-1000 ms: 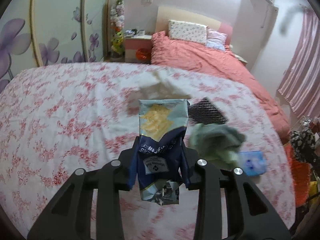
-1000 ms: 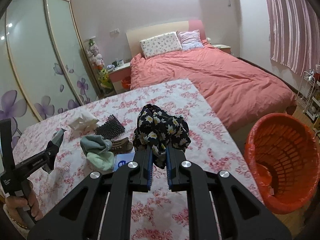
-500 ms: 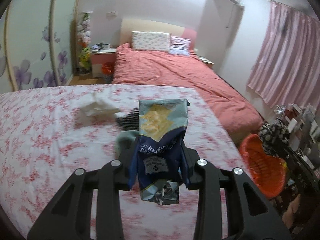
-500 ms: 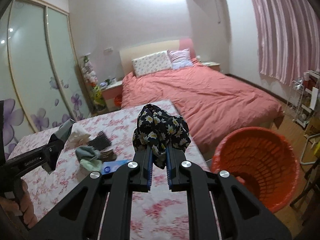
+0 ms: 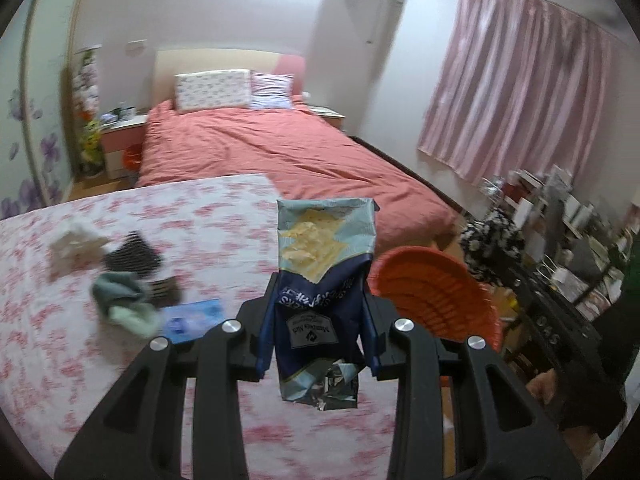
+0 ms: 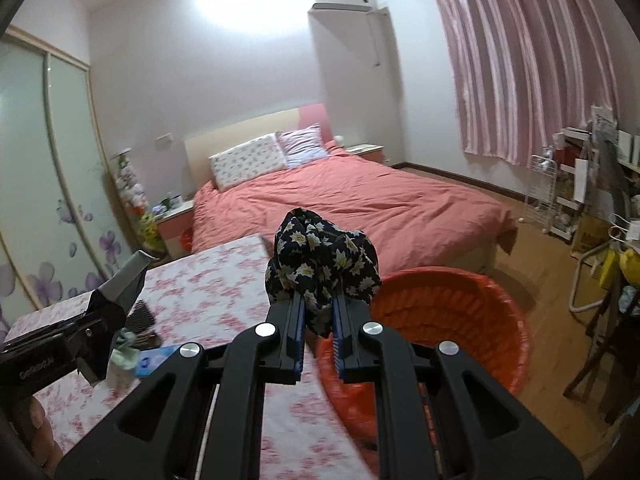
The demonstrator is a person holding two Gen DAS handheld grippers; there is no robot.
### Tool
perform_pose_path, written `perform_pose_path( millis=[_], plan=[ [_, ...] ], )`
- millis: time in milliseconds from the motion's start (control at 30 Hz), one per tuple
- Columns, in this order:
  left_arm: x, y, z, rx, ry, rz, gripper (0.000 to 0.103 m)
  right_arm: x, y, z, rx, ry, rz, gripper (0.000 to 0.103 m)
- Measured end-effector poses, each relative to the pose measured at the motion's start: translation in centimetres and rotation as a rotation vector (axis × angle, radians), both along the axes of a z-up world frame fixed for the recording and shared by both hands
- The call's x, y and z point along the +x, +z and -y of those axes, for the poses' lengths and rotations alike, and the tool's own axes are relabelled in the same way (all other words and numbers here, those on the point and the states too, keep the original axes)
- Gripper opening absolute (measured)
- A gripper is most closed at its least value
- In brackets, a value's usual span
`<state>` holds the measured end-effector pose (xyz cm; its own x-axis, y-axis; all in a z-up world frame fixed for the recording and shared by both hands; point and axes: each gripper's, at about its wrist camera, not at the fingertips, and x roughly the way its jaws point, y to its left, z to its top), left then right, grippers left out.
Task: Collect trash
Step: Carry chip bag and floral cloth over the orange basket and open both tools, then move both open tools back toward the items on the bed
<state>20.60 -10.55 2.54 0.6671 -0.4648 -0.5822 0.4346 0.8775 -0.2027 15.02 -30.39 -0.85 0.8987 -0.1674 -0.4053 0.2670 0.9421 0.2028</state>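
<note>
A: Left gripper (image 5: pixel 318 330) status?

B: We have it clamped on the chip bag (image 5: pixel 323 280). The bag stands upright between the fingers, torn end hanging below them.

A: And the right?

B: Right gripper (image 6: pixel 318 334) is pinched tight on the floral cloth (image 6: pixel 322 266), which bunches up above the fingertips.

A: Where's the basket?

B: The orange basket (image 6: pixel 460 312) sits on the floor just ahead and to the right of the right gripper, rim partly under its right finger. From the left gripper we see it ahead-right, behind the bag (image 5: pixel 434 296). Can't tell what's inside.

A: Anything left on the table?

B: On the floral tablecloth (image 5: pixel 192 216), ahead-left of the left gripper: white crumpled tissue (image 5: pixel 74 244), a black mesh piece (image 5: pixel 132 258), a green cloth (image 5: pixel 124 300) and a blue packet (image 5: pixel 192 318) just beside the left finger. All blurred.

A: Do we see one gripper from the other?

B: Yes, the left one shows at the left edge of the right camera, bag held in it.
</note>
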Motion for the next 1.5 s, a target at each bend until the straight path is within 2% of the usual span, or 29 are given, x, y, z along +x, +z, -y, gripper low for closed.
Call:
perform_pose_path(
  millis=[467, 567, 600, 700, 733, 933, 1067, 1300, 1500],
  plan=[
    [0.8, -4.0, 13.4, 0.057, -0.225, -0.067, 0.036, 0.0, -2.7, 7.5, 0.067, -0.146, -0.017, 0.011],
    [1.4, -5.3, 15.8, 0.085, -0.250, -0.081, 0.039, 0.1, -3.5, 9.2, 0.102, -0.162, -0.029, 0.014],
    [1.7, -5.8, 16.4, 0.098, -0.250, -0.086, 0.040, 0.3, -3.9, 9.6, 0.115, -0.160, -0.040, 0.017],
    [2.5, -7.2, 17.4, 0.120, -0.242, -0.110, 0.052, 1.0, -4.8, 10.8, 0.148, -0.152, -0.063, 0.047],
    [2.7, -7.5, 17.4, 0.127, -0.235, -0.120, 0.055, 0.6, -5.0, 10.5, 0.150, -0.151, -0.066, 0.051],
    [3.7, -9.1, 15.6, 0.165, -0.175, -0.143, 0.063, -0.1, -5.8, 10.4, 0.154, -0.157, -0.086, 0.058],
    [3.6, -9.2, 13.1, 0.199, -0.123, -0.122, 0.069, -0.1, -5.3, 10.1, 0.126, -0.159, -0.096, 0.062],
    [2.6, -9.1, 6.2, 0.274, -0.005, -0.067, 0.072, 0.0, -4.6, 7.7, 0.076, -0.116, -0.105, 0.066],
    [3.0, -8.8, -0.8, 0.271, 0.125, -0.074, 0.074, 1.0, -4.7, 5.1, 0.061, -0.054, -0.131, 0.066]
  ],
)
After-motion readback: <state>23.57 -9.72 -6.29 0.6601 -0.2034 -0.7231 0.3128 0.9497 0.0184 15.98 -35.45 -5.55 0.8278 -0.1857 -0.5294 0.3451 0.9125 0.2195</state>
